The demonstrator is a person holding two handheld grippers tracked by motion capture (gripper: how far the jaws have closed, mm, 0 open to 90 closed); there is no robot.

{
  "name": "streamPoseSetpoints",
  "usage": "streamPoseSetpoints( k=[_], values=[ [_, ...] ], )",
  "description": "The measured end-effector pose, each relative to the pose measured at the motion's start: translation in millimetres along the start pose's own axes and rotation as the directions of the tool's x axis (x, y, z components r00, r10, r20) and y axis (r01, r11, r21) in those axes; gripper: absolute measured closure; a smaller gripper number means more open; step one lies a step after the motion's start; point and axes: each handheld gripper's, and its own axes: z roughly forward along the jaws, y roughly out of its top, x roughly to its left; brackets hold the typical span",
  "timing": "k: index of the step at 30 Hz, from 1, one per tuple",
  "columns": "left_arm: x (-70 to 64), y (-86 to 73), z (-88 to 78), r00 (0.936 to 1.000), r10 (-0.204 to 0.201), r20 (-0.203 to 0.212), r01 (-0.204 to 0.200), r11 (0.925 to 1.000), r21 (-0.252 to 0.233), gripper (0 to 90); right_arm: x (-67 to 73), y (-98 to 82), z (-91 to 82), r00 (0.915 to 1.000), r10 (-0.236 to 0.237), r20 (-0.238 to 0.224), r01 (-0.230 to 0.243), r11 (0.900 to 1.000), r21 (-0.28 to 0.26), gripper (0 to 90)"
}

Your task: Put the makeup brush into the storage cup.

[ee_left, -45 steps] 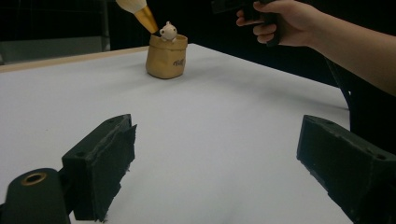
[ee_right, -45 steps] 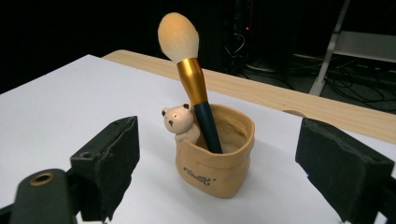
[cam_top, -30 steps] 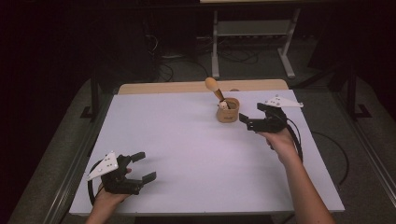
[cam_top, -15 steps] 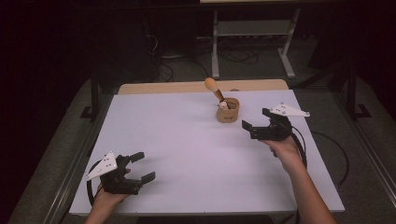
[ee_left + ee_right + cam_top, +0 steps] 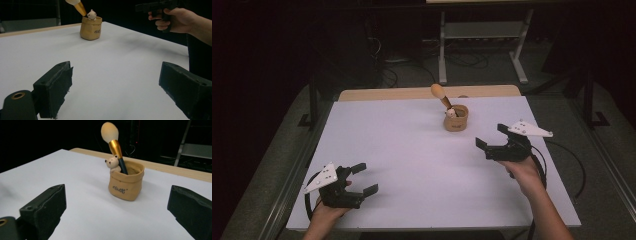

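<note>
A small tan bag-shaped holder [image 5: 456, 119] [image 5: 91, 28] [image 5: 126, 181] with a little bear figure on its rim stands at the back middle of the white table [image 5: 412, 150]. A makeup brush [image 5: 442, 95] [image 5: 112, 137] with a gold ferrule leans out of it, bristles up. My right gripper [image 5: 491, 137] [image 5: 117, 212] is open and empty, held just above the table to the right of the holder and nearer me. My left gripper [image 5: 364, 179] [image 5: 115, 90] rests open and empty at the near left corner.
A strip of bare wood [image 5: 422, 92] runs along the table's far edge. Behind it stand a metal frame [image 5: 482, 35] and cables on the dark floor. A black cable [image 5: 572, 165] trails from the right gripper over the table's right side.
My right gripper has drawn back from beside the holder, moving toward me and to the right, still open. The left gripper has stayed put.
</note>
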Motion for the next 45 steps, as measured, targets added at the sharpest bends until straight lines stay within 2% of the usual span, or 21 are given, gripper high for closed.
streamPoseSetpoints(
  k=[8,16,17,23,26,31,45],
  values=[
    [0.9,0.0,-0.8,1.0,-0.002,-0.004,0.002,1.0,-0.001,10.8,5.0,-7.5,-12.0,0.9998,0.018,-0.001,-0.018,1.0,-0.016,1.6],
    [-0.2,-0.6,0.0,1.0,-0.003,-0.002,0.003,1.0,-0.002,10.8,9.9,-15.1,-21.9,0.9999,0.015,-0.004,-0.015,1.0,-0.017,1.6],
    [-0.2,-0.5,-0.3,1.0,-0.002,-0.003,0.002,1.0,-0.003,10.8,12.0,-18.0,-29.3,0.9998,0.017,-0.008,-0.017,0.999,-0.029,1.6],
    [-0.8,-0.3,-1.2,1.0,0.0,-0.004,0.0,1.0,0.0,10.8,16.6,-25.7,-43.1,0.9999,0.015,-0.008,-0.015,0.999,-0.041,1.6],
    [-1.0,-0.6,-0.7,1.0,0.0,-0.005,0.0,1.0,-0.005,10.8,18.4,-29.1,-47.1,1.0,0.004,0.003,-0.004,0.999,-0.035,1.6],
    [0.1,-0.8,-1.7,1.0,-0.001,-0.009,0.001,1.0,-0.001,10.8,20.6,-40.5,-59.3,0.9999,0.011,-0.001,-0.012,1.0,-0.022,1.6],
    [0.3,-1.5,-2.4,0.9998,-0.005,-0.02,0.005,1.0,-0.003,10.8,24.0,-58.2,-74.1,0.9995,0.023,0.023,-0.022,1.0,-0.017,1.6]
  ],
)
